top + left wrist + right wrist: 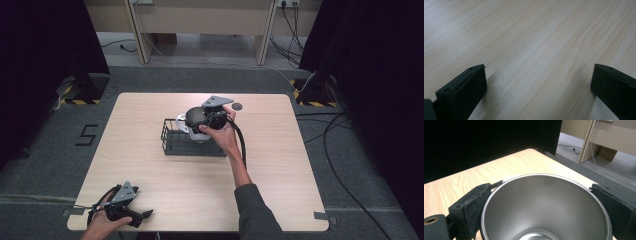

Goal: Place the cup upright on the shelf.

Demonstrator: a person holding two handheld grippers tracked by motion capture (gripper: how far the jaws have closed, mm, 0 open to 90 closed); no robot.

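While the left tongs rest spread on the pale wooden tabletop at its near left corner, the right tongs pinch a round stainless-steel cup by its rim. In the high view, that cup hangs over the black wire basket at mid-table, with something white beside it.

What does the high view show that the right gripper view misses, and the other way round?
High view alone: the black wire basket under the cup, the left gripper open low on the near left of the table, the person's right hand, and a small dark disc beyond the basket.

Right gripper view alone: the cup's shiny steel inside, seen close, with one black jaw on each side of its rim.

Both: the wooden table, the cup, the right gripper around it, and the pale furniture past the far edge.
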